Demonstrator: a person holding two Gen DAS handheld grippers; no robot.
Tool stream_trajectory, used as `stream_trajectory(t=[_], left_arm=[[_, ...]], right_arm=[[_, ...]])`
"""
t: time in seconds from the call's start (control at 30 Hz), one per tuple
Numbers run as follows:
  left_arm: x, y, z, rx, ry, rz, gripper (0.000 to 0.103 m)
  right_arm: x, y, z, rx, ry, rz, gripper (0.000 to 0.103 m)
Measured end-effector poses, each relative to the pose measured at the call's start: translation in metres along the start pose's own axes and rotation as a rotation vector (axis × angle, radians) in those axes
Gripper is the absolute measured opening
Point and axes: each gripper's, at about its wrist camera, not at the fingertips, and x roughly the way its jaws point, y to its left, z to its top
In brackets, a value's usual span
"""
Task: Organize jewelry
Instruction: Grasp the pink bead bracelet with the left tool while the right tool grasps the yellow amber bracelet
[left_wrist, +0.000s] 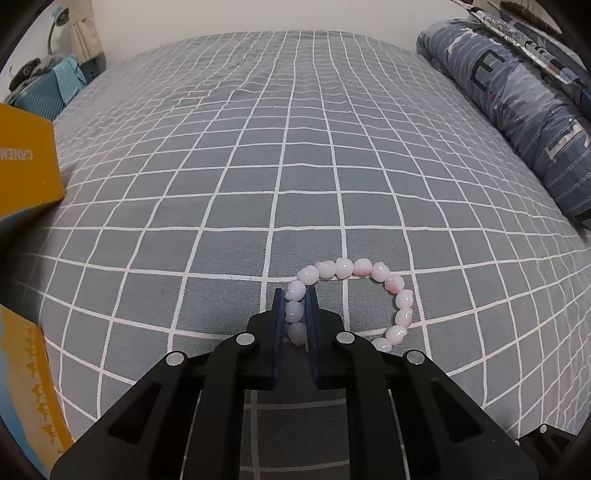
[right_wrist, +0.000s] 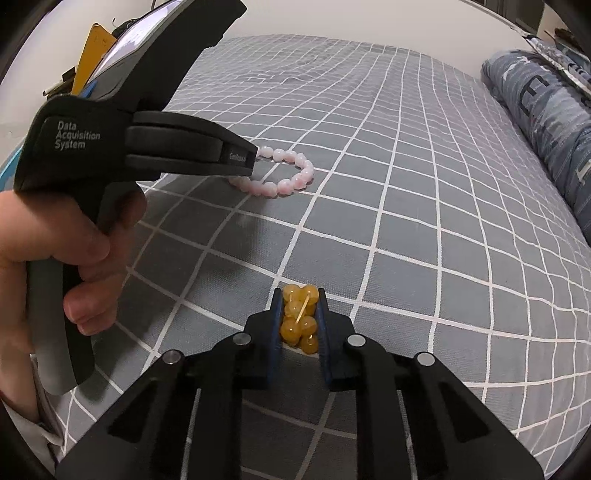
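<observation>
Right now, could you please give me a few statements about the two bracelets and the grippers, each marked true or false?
1. The left gripper is shut on the pink bead bracelet. True.
2. The right gripper is open and holds nothing. False: it is shut on the yellow bead bracelet.
3. Most of the pink bead bracelet lies on the checked bedsheet. True.
4. The yellow bead bracelet is spread out in a wide ring. False: it is bunched between the fingers.
5. A yellow box sits at the left edge of the left wrist view. True.
</observation>
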Motion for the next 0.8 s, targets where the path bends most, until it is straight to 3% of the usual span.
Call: stream_trajectory(t=[0.33, 0.8], left_arm=[[-0.011, 0.003, 0.002, -0.021, -0.007, -0.031, 0.01], [-0.056, -0.003, 0.001, -0.013, -0.056, -0.05, 0.01]], right_arm=[[-0.007, -0.016, 0.007, 0.061, -0.02, -0.023, 0.015], [-0.039, -0.025, 0.006, 0.103, -0.052, -0.044, 0.015]])
